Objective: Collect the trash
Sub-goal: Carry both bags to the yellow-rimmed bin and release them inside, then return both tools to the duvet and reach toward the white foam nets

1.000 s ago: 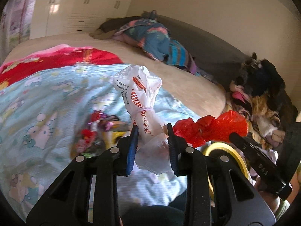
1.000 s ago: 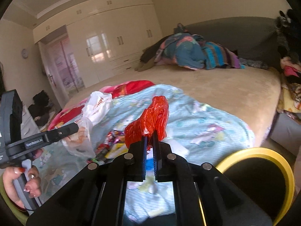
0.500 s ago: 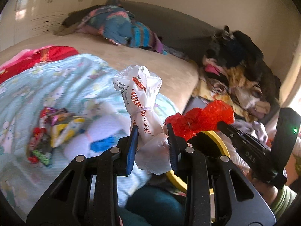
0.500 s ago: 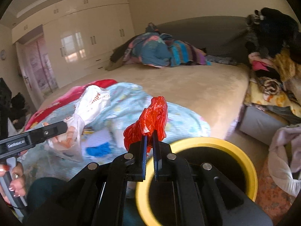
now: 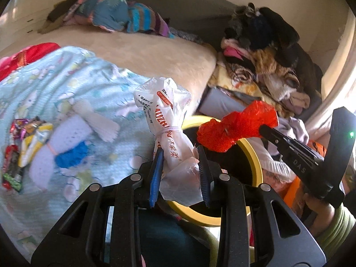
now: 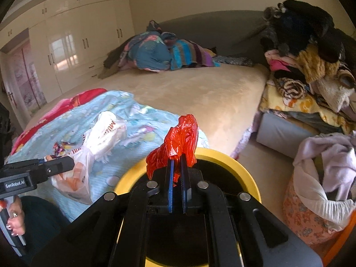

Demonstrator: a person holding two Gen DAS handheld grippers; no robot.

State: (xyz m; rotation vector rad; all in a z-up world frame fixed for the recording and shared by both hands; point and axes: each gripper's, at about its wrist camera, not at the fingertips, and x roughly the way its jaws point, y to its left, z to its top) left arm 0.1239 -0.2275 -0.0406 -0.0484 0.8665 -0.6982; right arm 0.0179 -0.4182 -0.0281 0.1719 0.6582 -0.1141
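My left gripper [image 5: 179,159] is shut on a knotted white plastic bag [image 5: 165,120] with red print and holds it upright above the near rim of a yellow-rimmed trash bin [image 5: 255,155]. My right gripper [image 6: 176,166] is shut on a crumpled red plastic bag [image 6: 178,142] over the same bin [image 6: 235,162]. In the left wrist view the red bag [image 5: 235,129] hangs at the right gripper's tip [image 5: 263,130]. In the right wrist view the white bag [image 6: 100,140] and left gripper [image 6: 66,162] sit at the left. Snack wrappers [image 5: 22,142] lie on the blue blanket [image 5: 55,77].
A white and blue bundle [image 5: 64,146] lies on the blanket beside the wrappers. A heap of clothes [image 6: 311,71] is piled right of the bed. A floral laundry basket [image 6: 311,211] with cloth stands right of the bin. A wardrobe [image 6: 66,44] lines the far wall.
Both grippers have swung right from over the blanket to over the yellow bin, still holding their bags. The bin now fills the lower part of the right wrist view.
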